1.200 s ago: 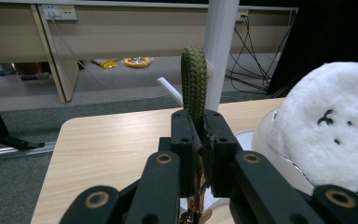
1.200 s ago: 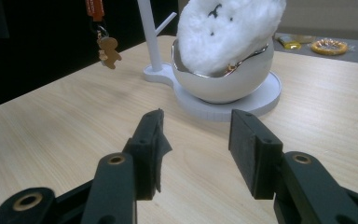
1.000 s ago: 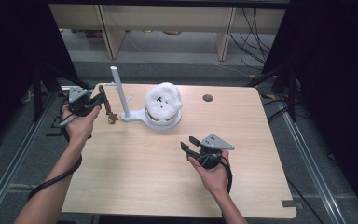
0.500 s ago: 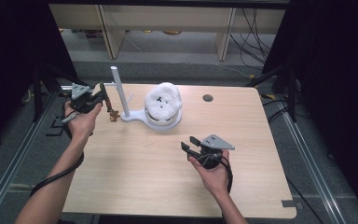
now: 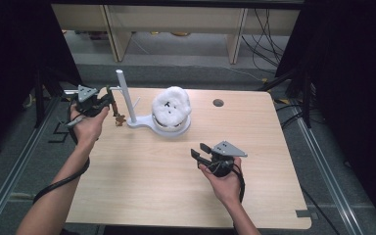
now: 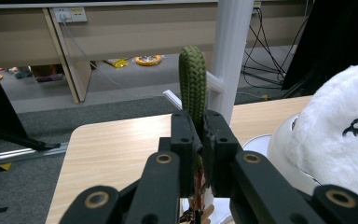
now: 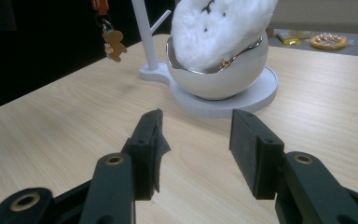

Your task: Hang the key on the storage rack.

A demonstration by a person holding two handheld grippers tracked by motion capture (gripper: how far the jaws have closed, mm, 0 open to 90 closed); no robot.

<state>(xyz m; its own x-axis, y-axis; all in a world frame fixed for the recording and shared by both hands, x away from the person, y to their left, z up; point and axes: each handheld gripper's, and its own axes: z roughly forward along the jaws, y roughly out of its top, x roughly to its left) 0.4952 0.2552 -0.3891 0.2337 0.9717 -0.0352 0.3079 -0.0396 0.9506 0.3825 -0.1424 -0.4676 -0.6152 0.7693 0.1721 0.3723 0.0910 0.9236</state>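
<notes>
My left gripper (image 5: 108,102) is shut on a green braided strap (image 6: 192,88), whose loop stands up above the jaws (image 6: 200,135). From the strap a small brown gingerbread charm (image 5: 120,119) hangs just left of the white stand's post (image 5: 126,98). The post (image 6: 232,51) rises right behind the strap, with a short peg (image 6: 172,99) sticking out beside it. A white fluffy toy (image 5: 171,106) lies in the stand's bowl (image 7: 223,77). My right gripper (image 5: 199,151) hovers open over the table's middle, pointing at the bowl (image 7: 196,140), nothing between its pads.
The stand's flat base (image 5: 176,128) sits on the wooden table (image 5: 152,196) at the back left. A round cable hole (image 5: 218,103) lies at the back right. Beyond the far edge are shelving legs and floor cables (image 5: 264,29).
My left gripper has risen slightly and edged right toward the post, carrying the strap and charm. The right gripper has stayed in place, still open.
</notes>
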